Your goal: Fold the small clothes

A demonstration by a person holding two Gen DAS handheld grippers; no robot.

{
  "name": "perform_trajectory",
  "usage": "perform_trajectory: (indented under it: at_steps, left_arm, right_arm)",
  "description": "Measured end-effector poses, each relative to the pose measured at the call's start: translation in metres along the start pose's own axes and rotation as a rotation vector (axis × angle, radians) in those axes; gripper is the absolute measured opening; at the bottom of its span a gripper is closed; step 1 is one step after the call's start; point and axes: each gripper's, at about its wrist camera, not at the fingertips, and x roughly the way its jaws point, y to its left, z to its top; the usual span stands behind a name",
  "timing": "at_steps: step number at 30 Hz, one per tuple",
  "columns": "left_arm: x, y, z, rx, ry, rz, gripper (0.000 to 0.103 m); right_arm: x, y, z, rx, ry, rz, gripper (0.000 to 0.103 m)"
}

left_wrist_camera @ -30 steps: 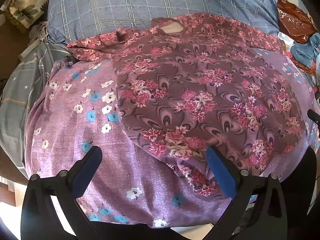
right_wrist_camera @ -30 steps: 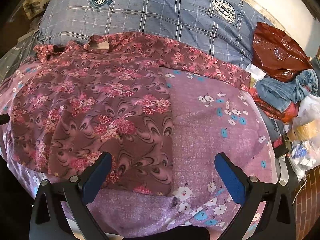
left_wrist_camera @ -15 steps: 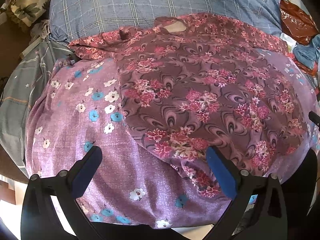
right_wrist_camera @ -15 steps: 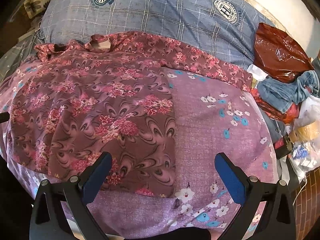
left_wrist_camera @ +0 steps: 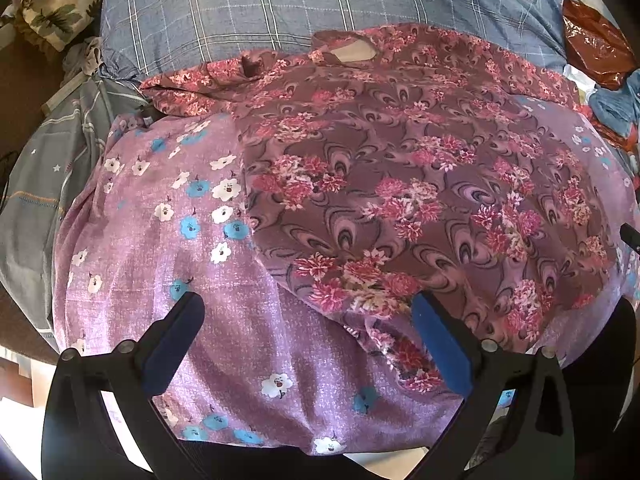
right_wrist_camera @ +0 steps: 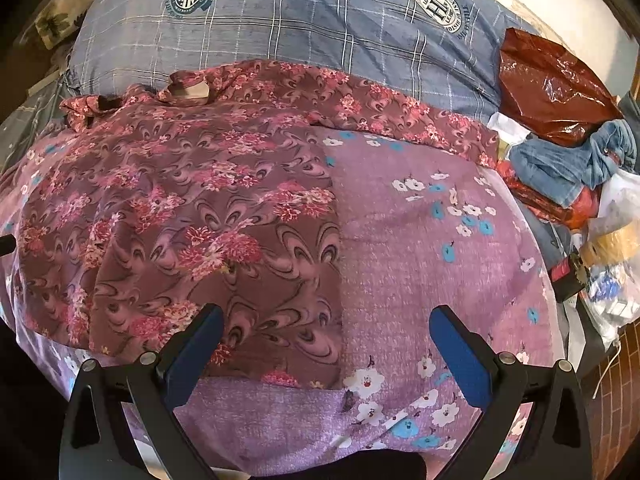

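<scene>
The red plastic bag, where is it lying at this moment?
In the right wrist view the red plastic bag lies at the upper right, on the far right corner of the blue checked cover, just above a crumpled blue denim garment.

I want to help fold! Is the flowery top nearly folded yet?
Not nearly. The flowery top is spread flat on the purple cloth, maybe with its sides tucked in. The left gripper and right gripper hang open near its bottom edge, holding nothing. The main folds are left.
</scene>
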Motion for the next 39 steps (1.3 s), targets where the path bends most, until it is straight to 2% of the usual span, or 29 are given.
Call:
perform_trajectory:
  at_steps: [25,31,35,39]
  left_arm:
    - [-0.01,0.055,0.016,-0.183,0.021,0.002,0.103]
    - [0.004,0.057,0.005,-0.237,0.084,-0.095,0.103]
    - [0.017,0.045,-0.002,-0.225,0.119,-0.178,0.103]
    - [0.032,0.029,0.0,-0.208,0.148,-0.222,0.103]
  right_arm:
    - [-0.011,-0.012,-0.006,0.044,-0.024,0.029,0.103]
    - [-0.008,-0.023,-0.008,0.094,-0.013,0.057,0.103]
    - [-0.002,-0.026,-0.011,0.117,0.005,0.072,0.103]
    - [0.003,-0.026,-0.012,0.118,0.018,0.081,0.103]
